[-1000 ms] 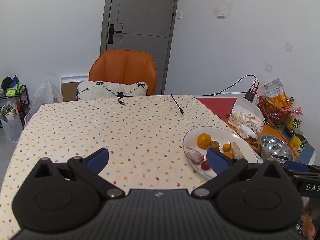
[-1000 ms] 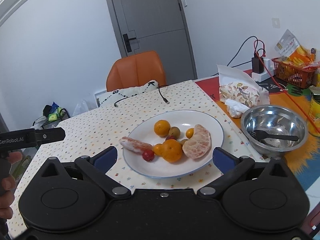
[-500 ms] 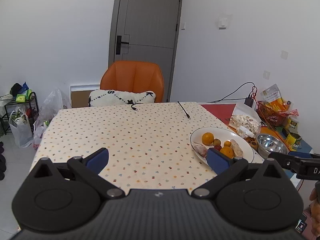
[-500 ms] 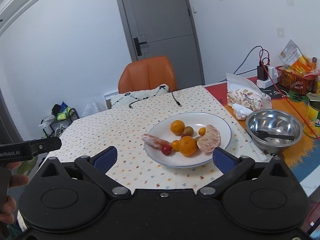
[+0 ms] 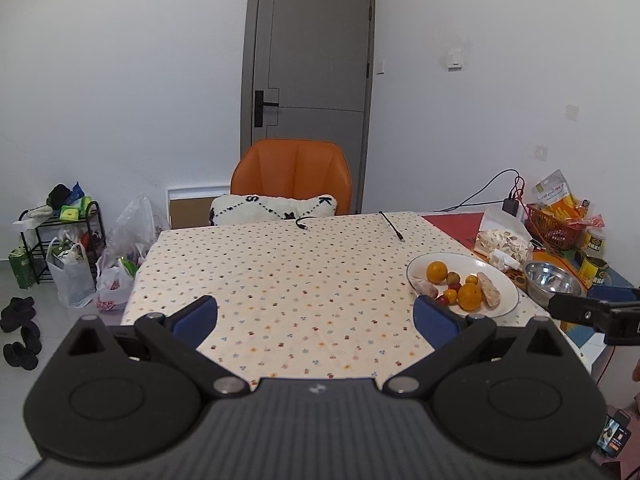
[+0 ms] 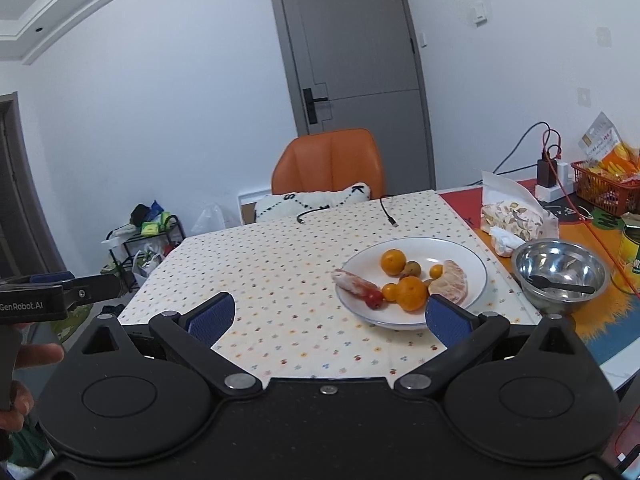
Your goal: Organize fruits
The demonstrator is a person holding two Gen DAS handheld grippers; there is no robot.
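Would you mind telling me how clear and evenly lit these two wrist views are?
Left wrist view: soft even light, sharp fruit on the plate, door frame bowed by the fisheye. Right wrist view: equally sharp, ceiling moulding strongly curved, bright reflections in the steel bowl.

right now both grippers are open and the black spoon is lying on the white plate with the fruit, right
Not quite. Both grippers, left and right, are open, but the black spoon lies in the steel bowl, not on the white plate. The right wrist view shows it.
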